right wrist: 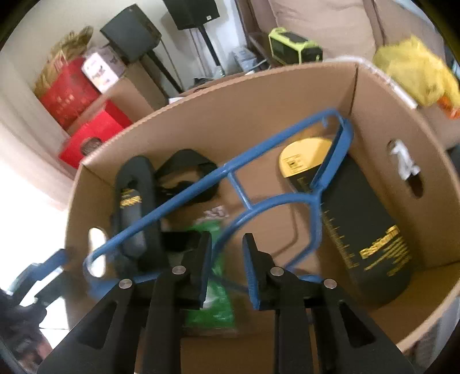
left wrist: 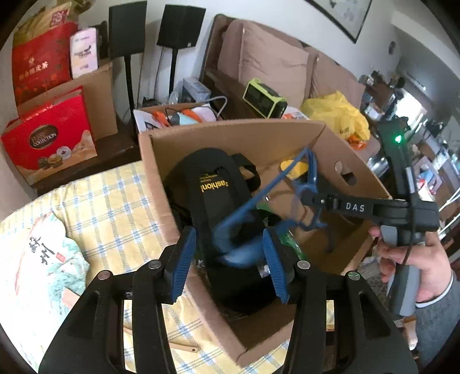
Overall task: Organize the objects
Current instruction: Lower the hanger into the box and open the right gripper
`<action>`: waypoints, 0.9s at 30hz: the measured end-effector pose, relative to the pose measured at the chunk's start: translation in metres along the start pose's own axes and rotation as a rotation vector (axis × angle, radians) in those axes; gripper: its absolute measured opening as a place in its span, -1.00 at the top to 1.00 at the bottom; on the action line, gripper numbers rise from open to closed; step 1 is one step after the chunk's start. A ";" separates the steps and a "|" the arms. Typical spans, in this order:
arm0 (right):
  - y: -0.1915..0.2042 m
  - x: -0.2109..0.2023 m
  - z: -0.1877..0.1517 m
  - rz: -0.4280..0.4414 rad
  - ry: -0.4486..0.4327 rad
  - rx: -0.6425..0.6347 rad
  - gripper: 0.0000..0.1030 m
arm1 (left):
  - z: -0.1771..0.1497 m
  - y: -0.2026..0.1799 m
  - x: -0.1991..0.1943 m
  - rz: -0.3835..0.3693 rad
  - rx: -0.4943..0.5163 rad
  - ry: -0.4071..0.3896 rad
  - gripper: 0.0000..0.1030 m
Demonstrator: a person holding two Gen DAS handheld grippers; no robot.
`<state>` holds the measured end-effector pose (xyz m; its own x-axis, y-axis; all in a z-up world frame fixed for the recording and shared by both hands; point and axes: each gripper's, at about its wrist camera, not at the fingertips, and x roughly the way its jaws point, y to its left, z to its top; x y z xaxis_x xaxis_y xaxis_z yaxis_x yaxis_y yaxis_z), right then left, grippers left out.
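An open cardboard box [left wrist: 230,135] [right wrist: 230,115] stands on a bed. Inside lie black bags with yellow lettering [left wrist: 212,187] [right wrist: 359,215], a green packet [right wrist: 212,310] and a blue metal frame [left wrist: 258,195] [right wrist: 230,168] that leans across the box. My left gripper [left wrist: 230,244] hovers over the near side of the box, open, with the frame's lower end between its pads and not pressed. My right gripper [left wrist: 309,198] [right wrist: 227,244], held by a hand [left wrist: 408,259], reaches in from the right. Its jaws stand slightly apart at the frame's curved bar, which is blurred there.
The box rests on a yellow checked sheet [left wrist: 109,207] beside a printed pillow [left wrist: 43,259]. Behind stand red gift boxes [left wrist: 49,138], two black speakers [left wrist: 181,23], a green-edged device [left wrist: 264,99] and a yellow plastic bag [left wrist: 336,112] [right wrist: 414,74] on a sofa.
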<state>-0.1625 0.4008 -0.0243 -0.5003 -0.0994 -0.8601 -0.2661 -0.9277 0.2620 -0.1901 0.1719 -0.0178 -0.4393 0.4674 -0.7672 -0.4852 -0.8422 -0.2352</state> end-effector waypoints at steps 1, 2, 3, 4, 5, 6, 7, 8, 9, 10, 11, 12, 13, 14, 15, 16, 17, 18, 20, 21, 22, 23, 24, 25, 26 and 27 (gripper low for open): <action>0.000 -0.002 -0.001 -0.010 -0.006 -0.010 0.45 | 0.000 0.000 -0.003 0.019 0.007 -0.007 0.07; 0.001 -0.004 -0.001 -0.015 -0.012 -0.015 0.42 | -0.001 0.000 -0.007 0.040 0.017 -0.018 0.05; 0.001 -0.007 -0.003 -0.020 -0.020 -0.019 0.42 | -0.001 0.000 -0.010 0.048 0.025 -0.026 0.05; 0.001 -0.007 -0.004 -0.021 -0.024 -0.022 0.42 | -0.002 0.000 -0.013 0.055 0.032 -0.031 0.05; 0.002 -0.009 -0.005 -0.023 -0.030 -0.027 0.42 | -0.002 0.000 -0.015 0.062 0.035 -0.033 0.05; 0.003 -0.010 -0.006 -0.030 -0.038 -0.034 0.42 | -0.003 0.001 -0.018 0.069 0.038 -0.037 0.04; 0.005 -0.011 -0.007 -0.036 -0.045 -0.041 0.42 | -0.005 0.002 -0.020 0.073 0.041 -0.042 0.03; 0.007 -0.013 -0.008 -0.043 -0.055 -0.049 0.41 | -0.006 0.001 -0.023 0.079 0.042 -0.047 -0.03; 0.010 -0.015 -0.009 -0.051 -0.066 -0.060 0.42 | -0.007 0.002 -0.026 0.089 0.042 -0.054 -0.10; 0.015 -0.015 -0.008 -0.056 -0.073 -0.067 0.41 | -0.008 0.003 -0.028 0.100 0.041 -0.063 -0.13; 0.018 -0.017 -0.009 -0.059 -0.080 -0.075 0.42 | -0.009 0.004 -0.031 0.108 0.040 -0.071 -0.19; 0.021 -0.019 -0.010 -0.063 -0.090 -0.084 0.42 | -0.010 0.004 -0.034 0.117 0.039 -0.081 -0.24; 0.024 -0.021 -0.010 -0.068 -0.097 -0.091 0.41 | -0.011 0.005 -0.037 0.125 0.039 -0.087 -0.25; 0.028 -0.024 -0.012 -0.075 -0.110 -0.103 0.39 | -0.011 0.006 -0.040 0.131 0.036 -0.094 -0.28; 0.030 -0.026 -0.013 -0.080 -0.119 -0.112 0.37 | -0.012 0.007 -0.043 0.134 0.032 -0.100 -0.33; 0.032 -0.028 -0.014 -0.084 -0.126 -0.119 0.33 | -0.012 0.009 -0.046 0.134 0.025 -0.105 -0.37; 0.035 -0.030 -0.015 -0.088 -0.135 -0.128 0.30 | -0.013 0.011 -0.048 0.135 0.018 -0.110 -0.46; 0.037 -0.032 -0.017 -0.093 -0.145 -0.137 0.27 | -0.014 0.014 -0.052 0.136 0.007 -0.116 -0.53; 0.042 -0.036 -0.020 -0.093 -0.158 -0.151 0.03 | -0.015 0.018 -0.056 0.140 -0.007 -0.124 -0.61; 0.045 -0.037 -0.022 -0.094 -0.165 -0.161 -0.04 | -0.016 0.021 -0.058 0.142 -0.018 -0.125 -0.65; 0.048 -0.039 -0.025 -0.097 -0.174 -0.172 -0.12 | -0.017 0.025 -0.060 0.143 -0.030 -0.126 -0.67; 0.051 -0.040 -0.027 -0.101 -0.179 -0.180 -0.18 | -0.018 0.028 -0.061 0.144 -0.039 -0.127 -0.70; 0.054 -0.042 -0.029 -0.104 -0.187 -0.193 -0.22 | -0.020 0.032 -0.064 0.148 -0.051 -0.126 -0.74; 0.057 -0.043 -0.031 -0.104 -0.193 -0.201 -0.31 | -0.021 0.034 -0.065 0.153 -0.057 -0.126 -0.77; 0.062 -0.045 -0.034 -0.102 -0.200 -0.215 -0.41 | -0.022 0.038 -0.067 0.157 -0.064 -0.127 -0.86; 0.065 -0.046 -0.036 -0.099 -0.204 -0.224 -0.46 | -0.024 0.041 -0.069 0.161 -0.072 -0.129 -0.94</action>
<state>-0.1268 0.3318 0.0166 -0.6418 0.0482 -0.7653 -0.1451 -0.9876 0.0594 -0.1613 0.0982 0.0114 -0.6022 0.3515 -0.7168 -0.3475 -0.9237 -0.1610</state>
